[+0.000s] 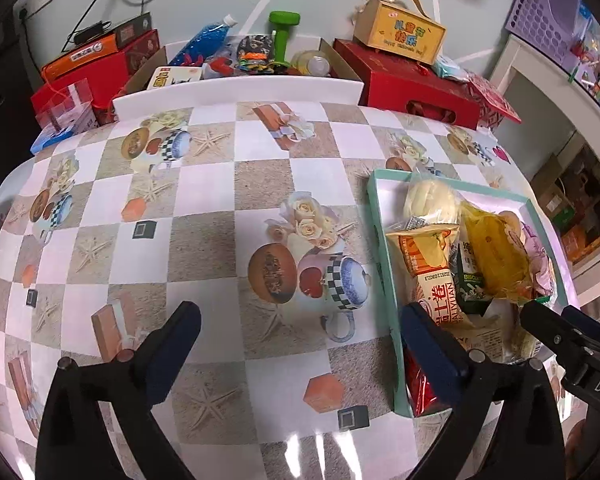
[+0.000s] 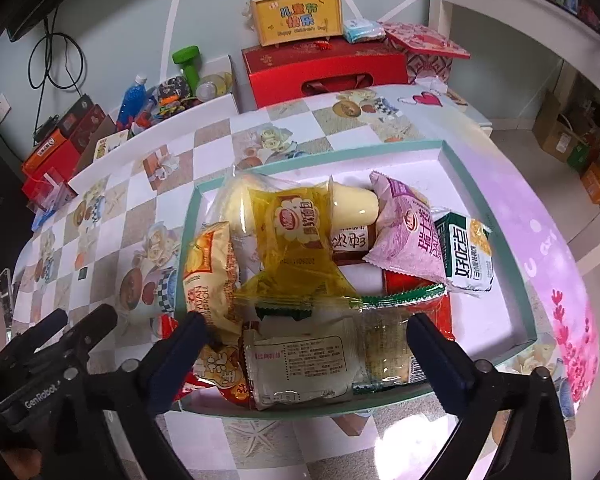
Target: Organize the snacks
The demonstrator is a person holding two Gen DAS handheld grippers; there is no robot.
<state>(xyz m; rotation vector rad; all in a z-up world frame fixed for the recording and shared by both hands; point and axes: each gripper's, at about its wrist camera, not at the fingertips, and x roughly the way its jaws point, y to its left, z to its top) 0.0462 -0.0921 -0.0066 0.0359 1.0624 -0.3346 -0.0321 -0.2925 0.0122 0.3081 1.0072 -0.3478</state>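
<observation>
A shallow teal-rimmed box (image 2: 496,204) on the checked tablecloth holds several snack packets: a yellow bread packet (image 2: 296,224), a pink packet (image 2: 412,236), a white-green biscuit packet (image 2: 470,252), an orange-yellow packet (image 2: 210,276) and a pale packet (image 2: 300,364) at the near edge. My right gripper (image 2: 306,334) is open, its fingers either side of the pale packet, just above the box's near edge. My left gripper (image 1: 300,322) is open and empty over bare tablecloth, left of the box (image 1: 380,216); its right finger overlaps the box's near corner. The right gripper's fingers (image 1: 548,324) show there too.
At the table's far edge stand a cardboard box of toys with a green dumbbell (image 1: 282,36), a red gift box (image 1: 416,84) with a yellow carry box (image 1: 400,34) on it, and red and orange boxes (image 1: 88,64) at the left. A white shelf unit (image 2: 500,8) is at the right.
</observation>
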